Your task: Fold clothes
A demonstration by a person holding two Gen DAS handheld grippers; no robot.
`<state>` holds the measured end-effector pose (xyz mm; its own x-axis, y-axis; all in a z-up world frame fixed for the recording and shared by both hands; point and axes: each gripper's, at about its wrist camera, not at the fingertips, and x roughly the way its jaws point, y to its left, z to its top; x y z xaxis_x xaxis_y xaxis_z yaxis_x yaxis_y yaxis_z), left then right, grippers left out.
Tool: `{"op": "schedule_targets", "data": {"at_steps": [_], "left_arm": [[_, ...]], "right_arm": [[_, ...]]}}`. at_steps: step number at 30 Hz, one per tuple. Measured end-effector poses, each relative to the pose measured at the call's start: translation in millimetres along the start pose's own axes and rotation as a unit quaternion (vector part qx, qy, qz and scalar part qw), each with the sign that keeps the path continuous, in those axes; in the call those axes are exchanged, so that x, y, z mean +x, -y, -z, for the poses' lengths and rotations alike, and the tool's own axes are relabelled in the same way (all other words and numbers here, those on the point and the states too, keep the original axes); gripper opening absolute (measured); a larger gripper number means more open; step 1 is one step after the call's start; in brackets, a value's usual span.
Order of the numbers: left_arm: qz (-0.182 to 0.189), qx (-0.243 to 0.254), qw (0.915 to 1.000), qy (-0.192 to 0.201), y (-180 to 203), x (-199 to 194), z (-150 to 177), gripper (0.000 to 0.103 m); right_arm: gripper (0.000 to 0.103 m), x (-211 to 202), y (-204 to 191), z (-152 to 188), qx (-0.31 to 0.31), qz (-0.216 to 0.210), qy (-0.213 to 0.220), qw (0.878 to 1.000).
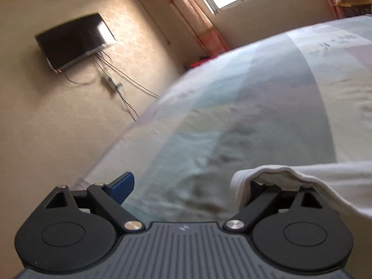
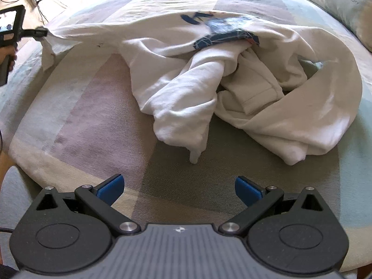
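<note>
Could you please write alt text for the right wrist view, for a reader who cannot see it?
A crumpled white sweatshirt with a blue print lies on a pastel patchwork bedspread, ahead of the open, empty right claw. At far left, the left claw meets the garment's stretched edge; a pillow sits at top right.

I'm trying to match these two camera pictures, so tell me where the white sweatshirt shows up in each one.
Left wrist view: the white sweatshirt is at the lower right, draped over the left gripper's right-hand finger.
Right wrist view: it lies crumpled across the centre and right, one corner stretched to the left gripper at the far left.
Shared landmark: the pastel patchwork bedspread.
</note>
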<state>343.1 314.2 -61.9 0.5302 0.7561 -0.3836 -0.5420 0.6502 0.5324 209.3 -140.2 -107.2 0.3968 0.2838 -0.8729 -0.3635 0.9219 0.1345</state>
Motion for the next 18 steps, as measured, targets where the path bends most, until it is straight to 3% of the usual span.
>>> {"op": "schedule_targets", "data": {"at_steps": [4,8,13,16,18], "left_arm": [[0.009,0.01,0.9992,0.037,-6.3,-2.7,-0.3,0.094],[0.055,0.033,0.9978,-0.017,1.1,11.1,25.7,0.094],[0.09,-0.029,0.9923,-0.08,-5.5,33.3,55.3,0.094],[0.079,-0.055,0.9904,-0.099,-14.1,42.2,57.2,0.095],[0.054,-0.054,0.9932,-0.088,-23.3,43.3,54.0,0.095]], "right_arm": [[0.103,2.8,-1.7,0.0,-0.001,0.001,-0.004,1.0],[0.103,6.4,-5.1,0.6,-0.004,0.0,-0.009,1.0],[0.103,9.2,-10.4,0.7,-0.014,0.002,-0.016,1.0],[0.103,8.1,-9.8,0.4,-0.014,0.005,-0.016,1.0],[0.103,9.1,-9.1,0.4,-0.011,0.008,-0.018,1.0]]}}
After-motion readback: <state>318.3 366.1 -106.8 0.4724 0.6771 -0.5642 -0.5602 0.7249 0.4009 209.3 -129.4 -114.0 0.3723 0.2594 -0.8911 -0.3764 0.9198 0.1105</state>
